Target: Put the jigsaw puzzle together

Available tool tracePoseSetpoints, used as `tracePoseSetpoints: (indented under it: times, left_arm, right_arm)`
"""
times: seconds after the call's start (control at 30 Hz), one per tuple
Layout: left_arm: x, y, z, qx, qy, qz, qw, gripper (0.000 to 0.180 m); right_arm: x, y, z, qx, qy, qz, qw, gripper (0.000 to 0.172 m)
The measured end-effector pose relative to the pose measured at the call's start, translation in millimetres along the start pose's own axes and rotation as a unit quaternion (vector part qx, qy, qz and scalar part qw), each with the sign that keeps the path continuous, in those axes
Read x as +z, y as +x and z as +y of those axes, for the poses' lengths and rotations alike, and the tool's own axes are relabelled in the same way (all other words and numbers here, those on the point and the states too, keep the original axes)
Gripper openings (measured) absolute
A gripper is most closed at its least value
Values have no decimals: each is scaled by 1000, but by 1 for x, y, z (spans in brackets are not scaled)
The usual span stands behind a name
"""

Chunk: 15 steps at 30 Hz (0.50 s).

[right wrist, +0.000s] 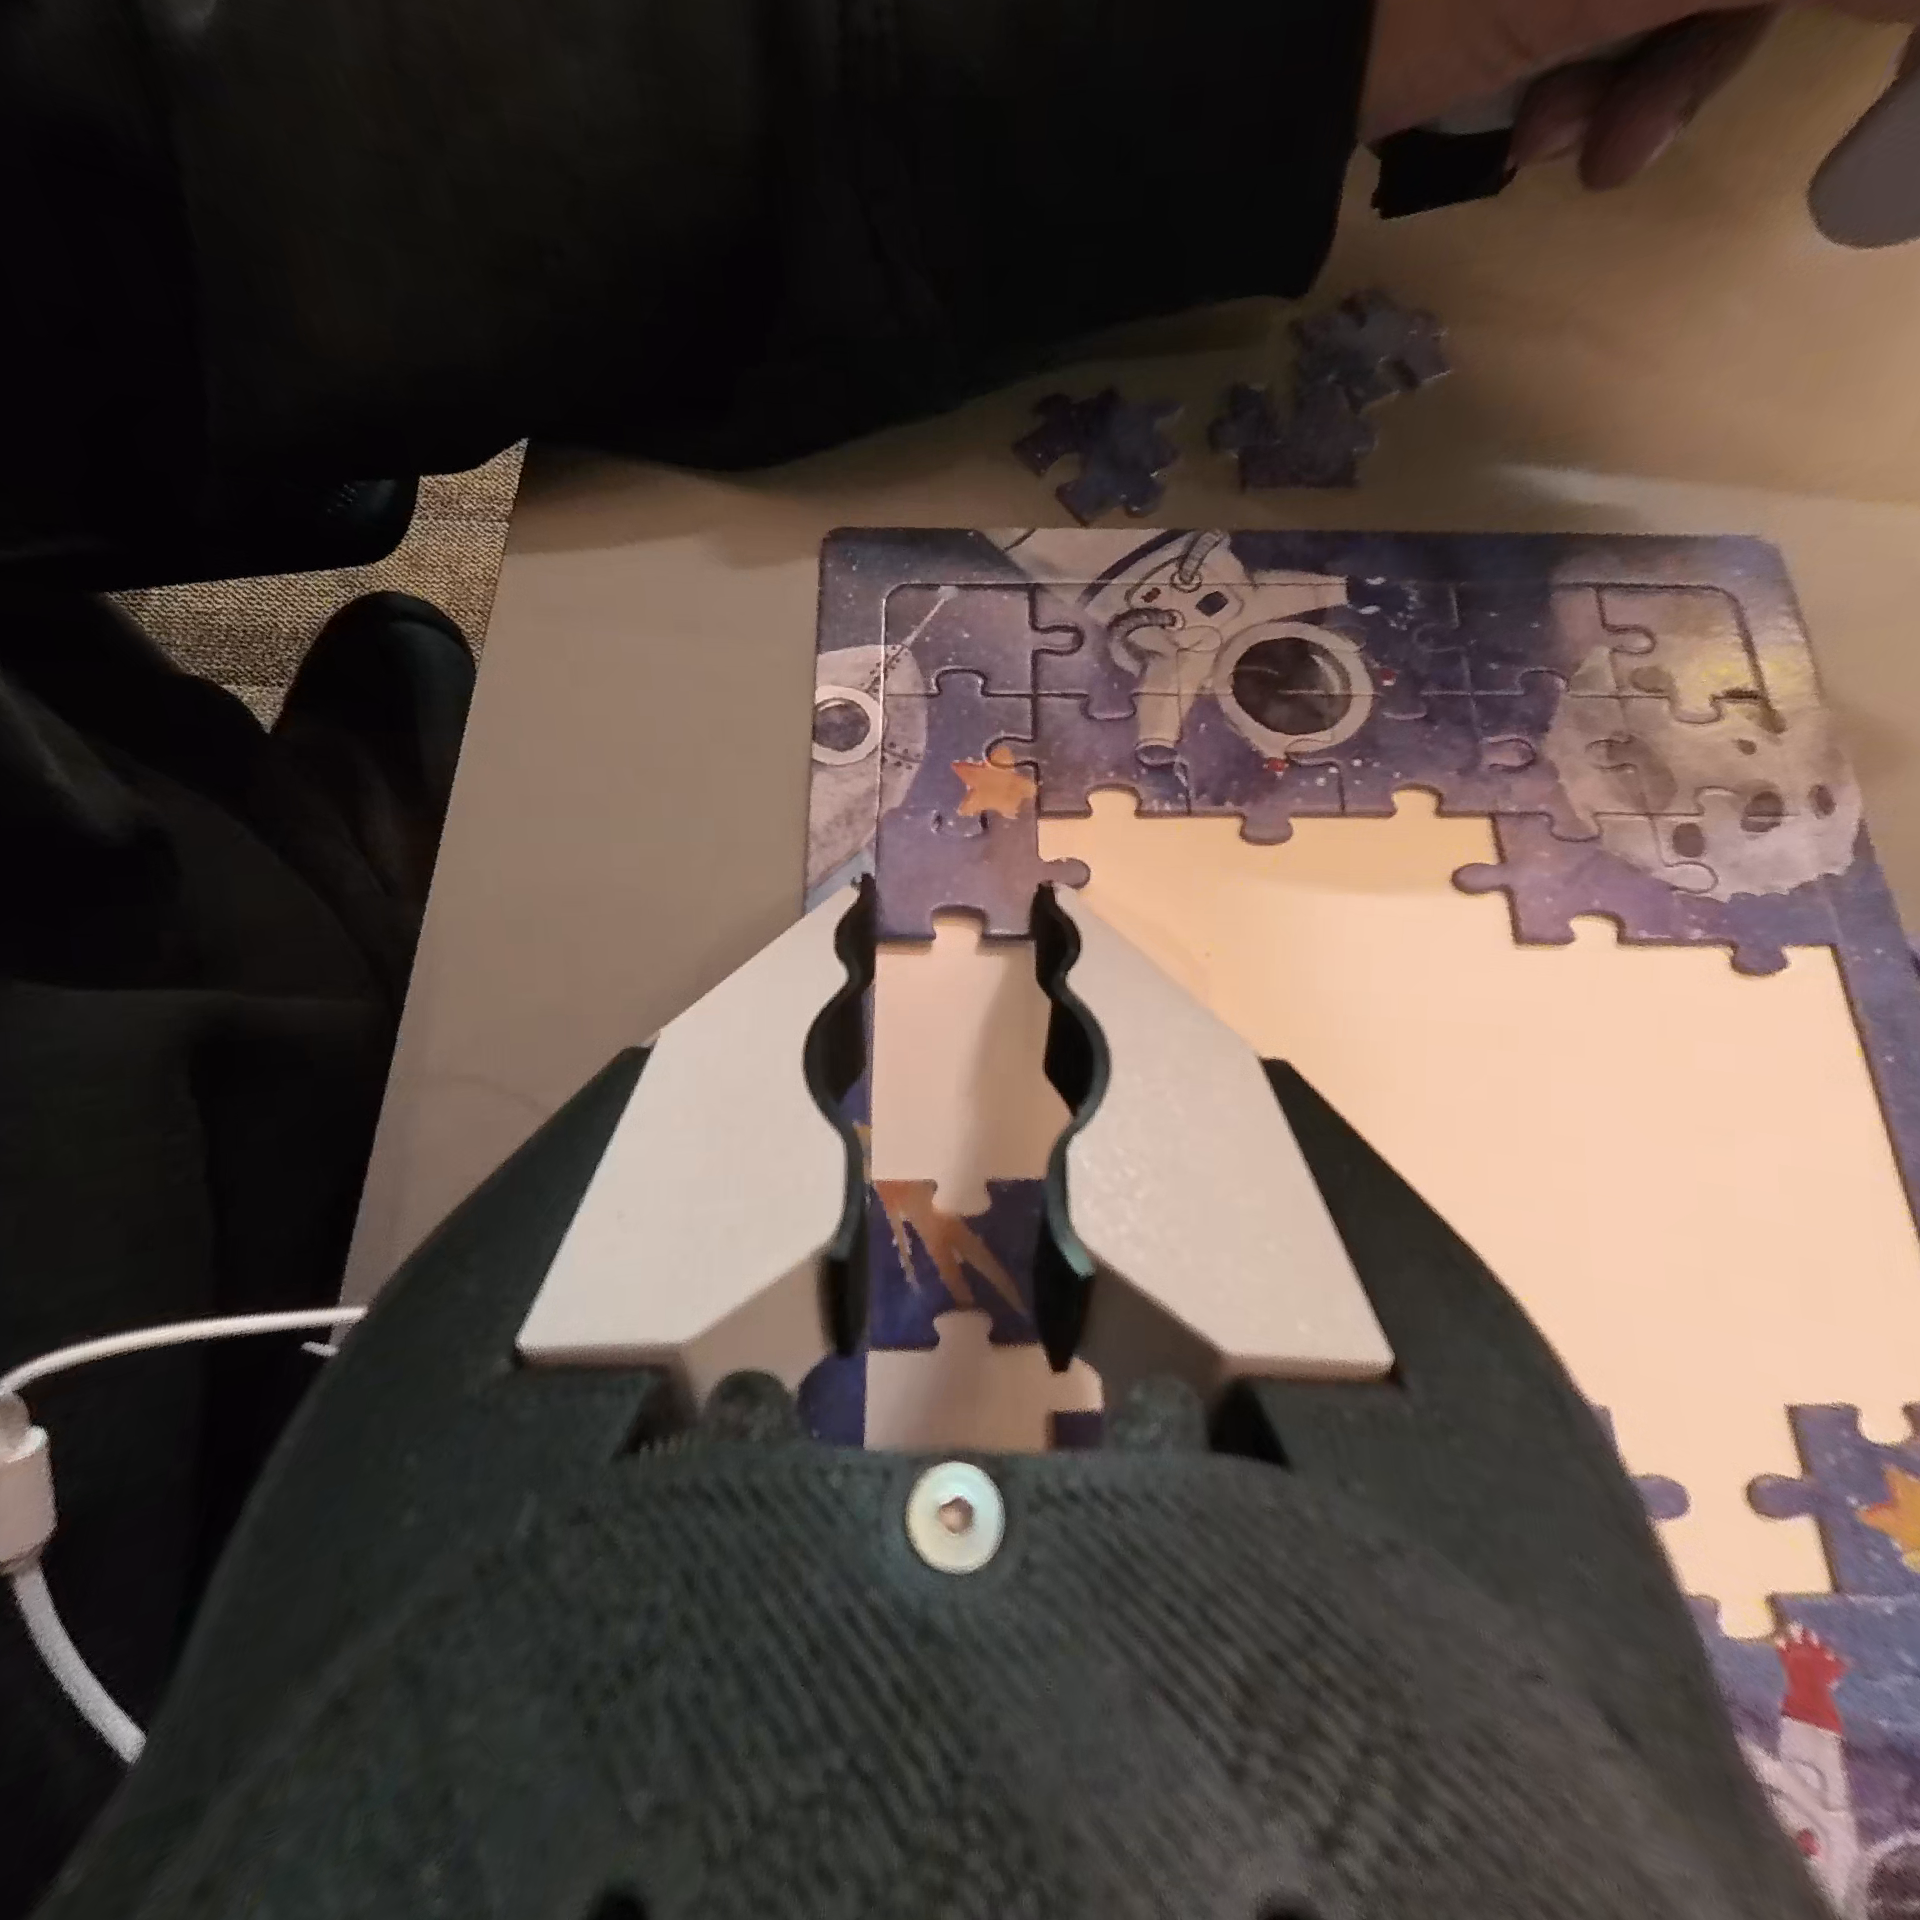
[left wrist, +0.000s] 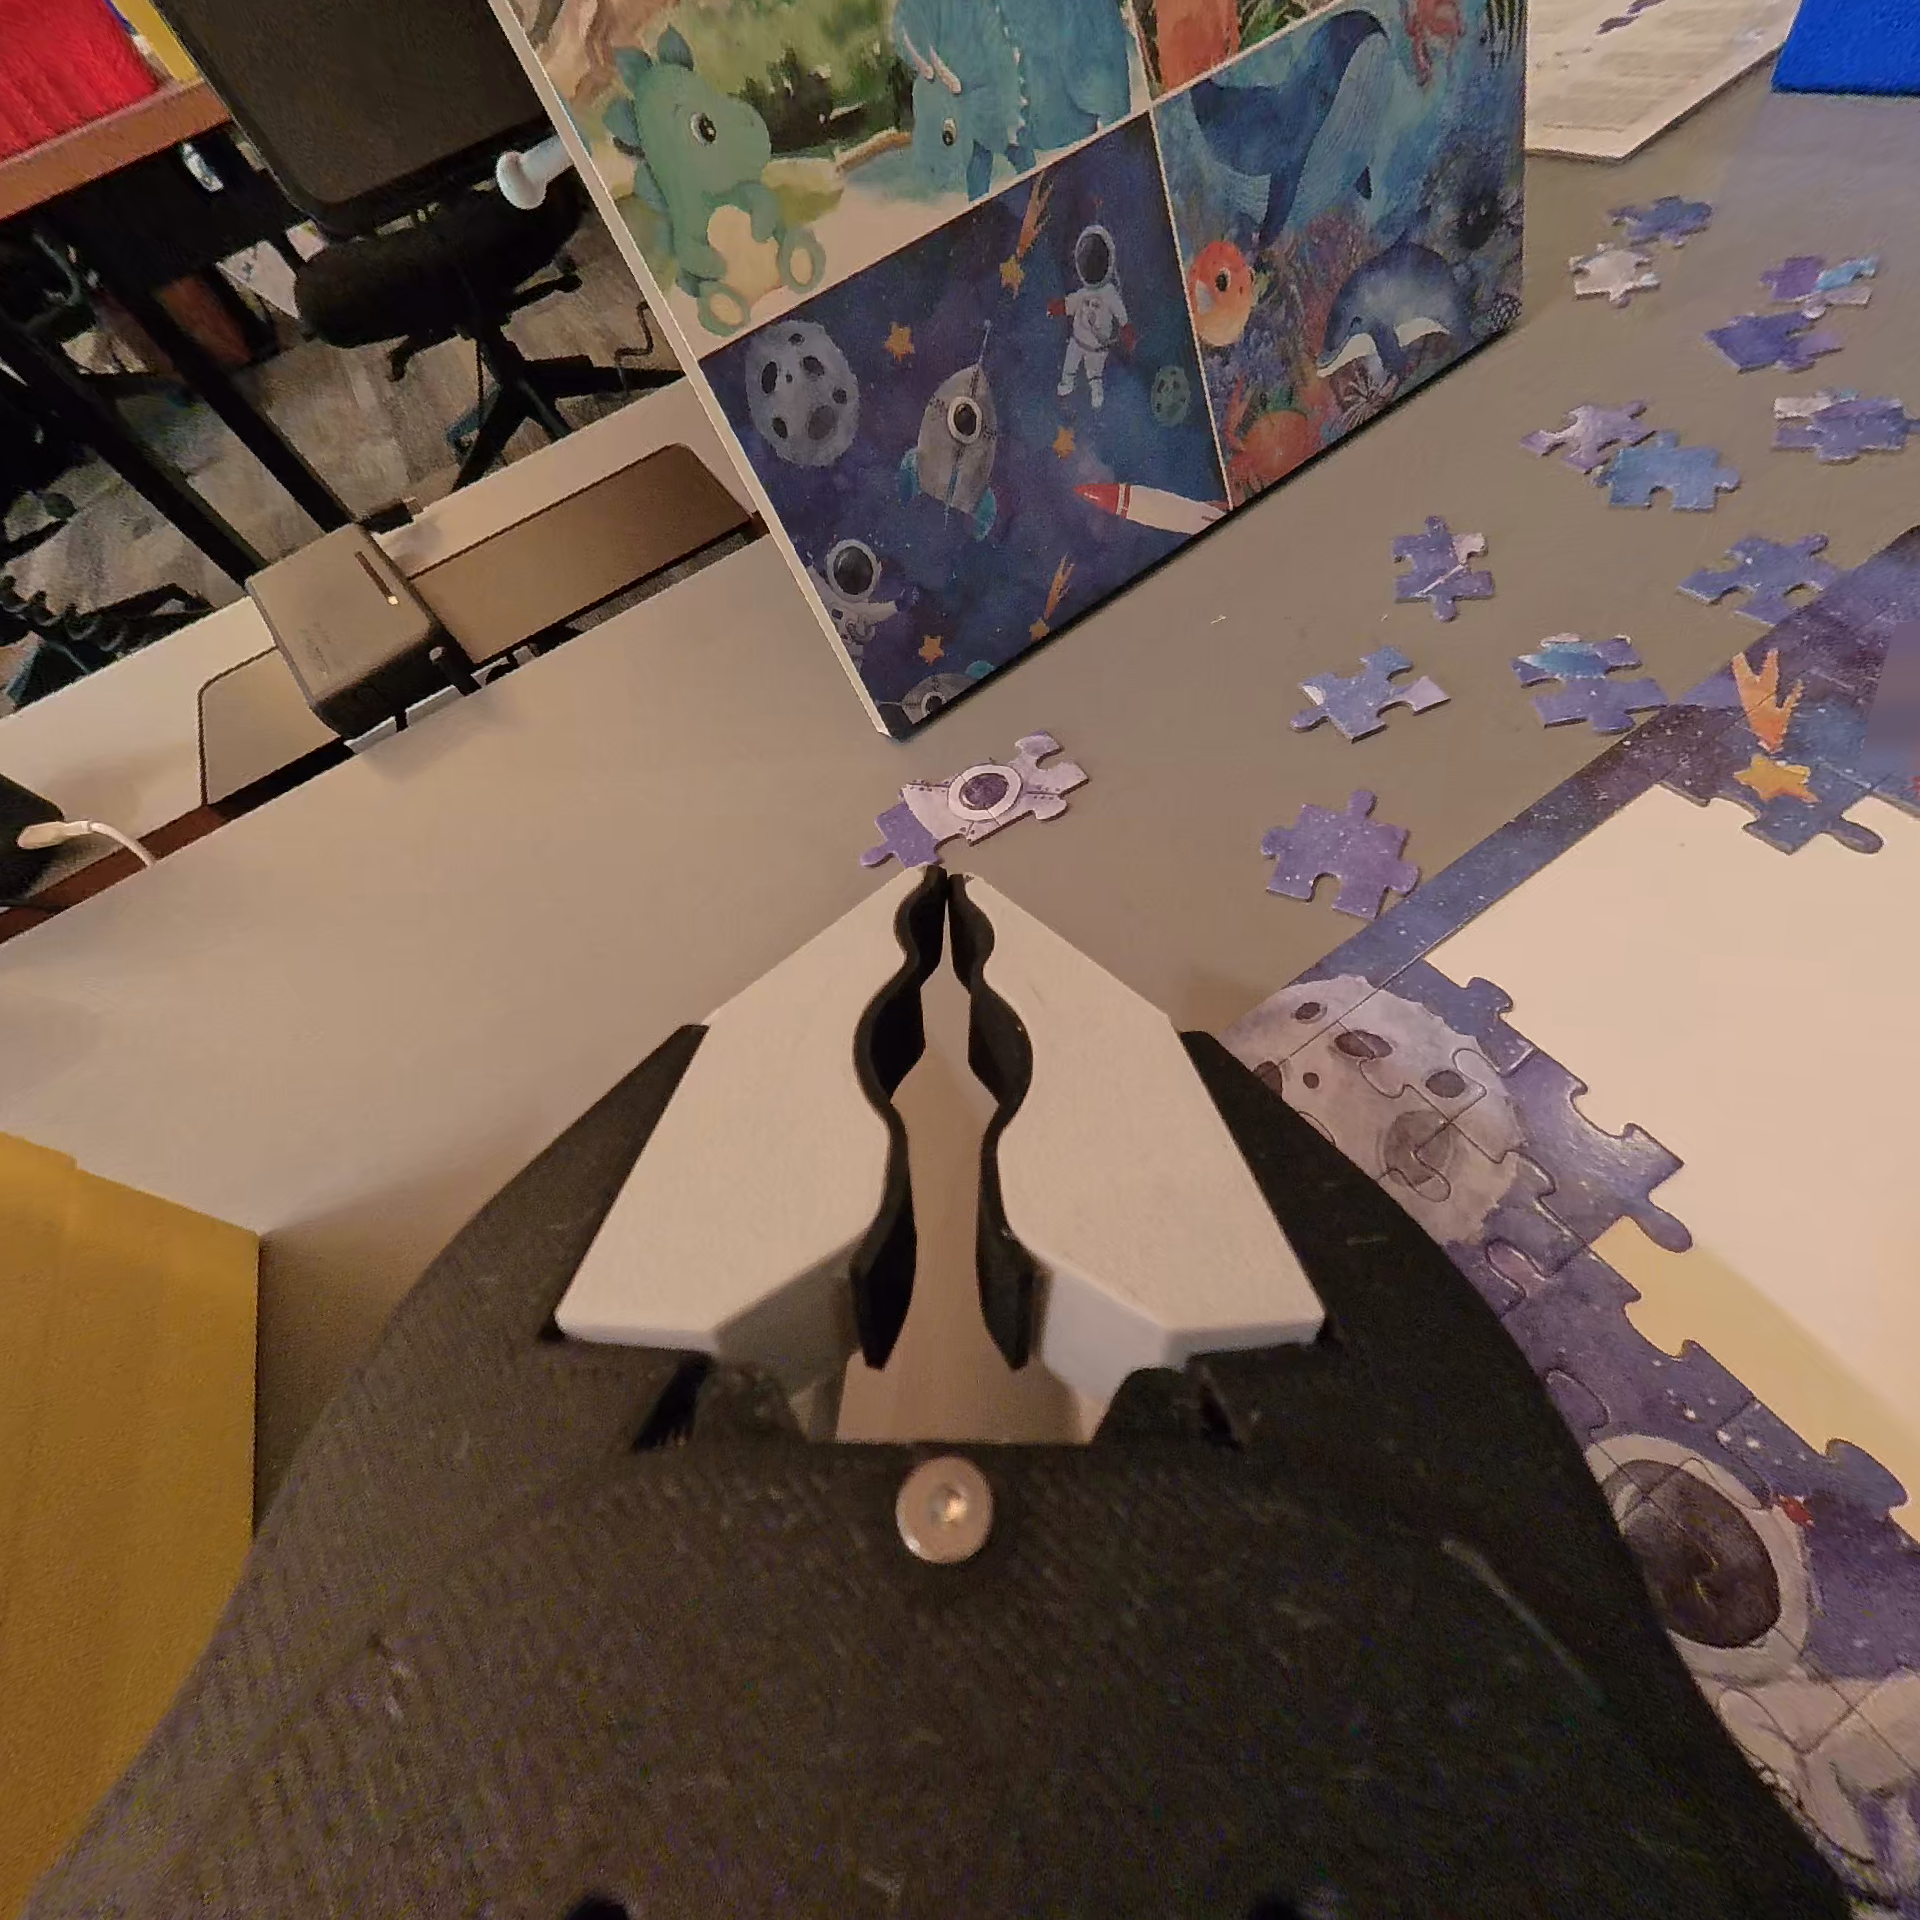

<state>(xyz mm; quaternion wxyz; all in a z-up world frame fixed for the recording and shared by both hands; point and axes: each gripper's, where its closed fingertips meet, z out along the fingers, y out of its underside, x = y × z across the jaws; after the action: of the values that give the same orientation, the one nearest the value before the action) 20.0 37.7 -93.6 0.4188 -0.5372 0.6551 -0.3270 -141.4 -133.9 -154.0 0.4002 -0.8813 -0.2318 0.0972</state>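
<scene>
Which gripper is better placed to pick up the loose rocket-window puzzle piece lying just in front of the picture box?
Left. The left gripper has its shut fingers just short of that piece; the right gripper hangs open over the puzzle tray.

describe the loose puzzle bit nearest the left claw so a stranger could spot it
Start at the upright picture box on the grey table. Just below its near corner lies a joined pair of pieces, right ahead of the shut left claw. Unlike the plain starry pieces nearby, it shows a pale rocket porthole ring.

Right claw [right wrist: 951,894] open above a purple puzzle piece [right wrist: 961,868] in the half-filled puzzle tray [right wrist: 844,561]
</scene>
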Motion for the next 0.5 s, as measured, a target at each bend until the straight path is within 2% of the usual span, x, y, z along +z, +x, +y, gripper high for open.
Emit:
tracePoseSetpoints:
  times: [0.5]
  left_arm:
    - [-1, -1, -2, 0, 6, -3, 1000, 0]
  right_arm:
    - [-1, 1, 1, -1, 1, -3, 1000, 29]
